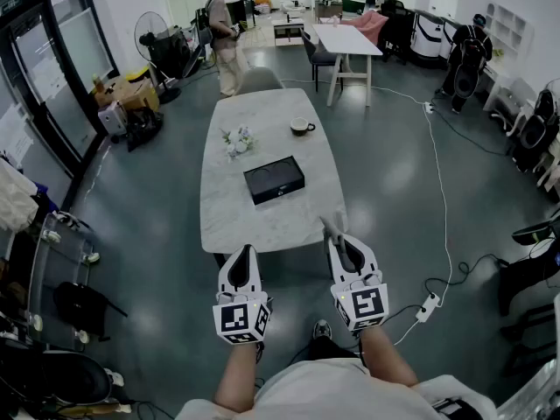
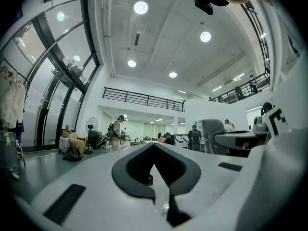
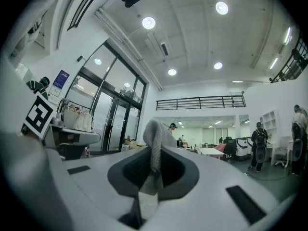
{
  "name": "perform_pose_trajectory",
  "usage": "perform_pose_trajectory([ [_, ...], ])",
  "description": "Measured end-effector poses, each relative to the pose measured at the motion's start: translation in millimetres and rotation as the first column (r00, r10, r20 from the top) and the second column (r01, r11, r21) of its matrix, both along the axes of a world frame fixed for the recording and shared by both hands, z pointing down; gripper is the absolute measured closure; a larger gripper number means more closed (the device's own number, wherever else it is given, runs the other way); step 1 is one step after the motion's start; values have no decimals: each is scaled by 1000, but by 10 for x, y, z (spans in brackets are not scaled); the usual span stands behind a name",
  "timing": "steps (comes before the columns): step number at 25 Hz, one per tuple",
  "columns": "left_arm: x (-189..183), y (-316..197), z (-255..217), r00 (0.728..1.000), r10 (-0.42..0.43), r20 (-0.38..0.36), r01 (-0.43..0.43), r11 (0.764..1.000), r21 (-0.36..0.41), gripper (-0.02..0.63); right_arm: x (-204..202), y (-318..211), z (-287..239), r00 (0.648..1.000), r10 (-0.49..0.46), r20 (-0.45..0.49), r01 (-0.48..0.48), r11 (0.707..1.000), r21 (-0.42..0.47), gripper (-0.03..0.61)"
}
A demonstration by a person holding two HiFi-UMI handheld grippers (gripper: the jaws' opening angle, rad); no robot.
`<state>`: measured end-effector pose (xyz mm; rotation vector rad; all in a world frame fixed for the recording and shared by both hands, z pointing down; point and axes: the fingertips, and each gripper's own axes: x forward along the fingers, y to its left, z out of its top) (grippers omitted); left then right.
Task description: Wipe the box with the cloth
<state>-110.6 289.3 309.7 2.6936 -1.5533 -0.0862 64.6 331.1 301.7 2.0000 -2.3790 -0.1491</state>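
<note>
The box [image 1: 274,179] is black and flat. It lies on the white surface [image 1: 232,221], slightly skewed to the edges, and nothing touches it. Beyond it on the same surface I see a small bunch of flowers [image 1: 238,141] to the left and a dark cup [image 1: 302,127] on a saucer to the right, both apart from the box.

The cloth [image 3: 155,143] is grey and knitted-looking. My right claw [image 1: 337,241] is clamped on it, and a fold stands up from between the jaws. In the head view the cloth pokes out over the near right corner of the surface, well short of the box.

My left claw [image 1: 245,250] hangs beside the right one at the near edge. In the left gripper view its jaws are pressed together with nothing between them. Both claws point toward the box.

A grey chair [image 1: 261,79] stands at the far end of the surface. Farther back a person [image 1: 226,38] stands on the grey floor [image 1: 149,234], near a pedestal fan [image 1: 152,33]. A white cable [image 1: 442,199] runs along the floor on the right.
</note>
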Motion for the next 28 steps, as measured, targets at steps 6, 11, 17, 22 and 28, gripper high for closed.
perform_pose_trajectory([
  [6, 99, -141, 113, 1000, -11, 1, 11, 1000, -9, 591, 123, -204, 81, 1000, -18, -2, 18, 1000, -10, 534],
  [11, 200, -338, 171, 1000, -12, 28, 13, 1000, -29, 591, 146, -450, 112, 999, -44, -11, 44, 999, -5, 534],
  [17, 459, -605, 227, 999, -15, 43, 17, 998, -56, 591, 326, -746, 129, 994, -94, -46, 93, 995, -21, 534],
  [22, 686, -759, 287, 999, -27, 36, 30, 997, -69, 591, 601, -917, 179, 994, -109, -11, 109, 994, -25, 534],
  [28, 844, -891, 361, 997, -38, 63, 43, 996, -82, 591, 736, -1089, 334, 990, -140, 29, 141, 989, -48, 534],
])
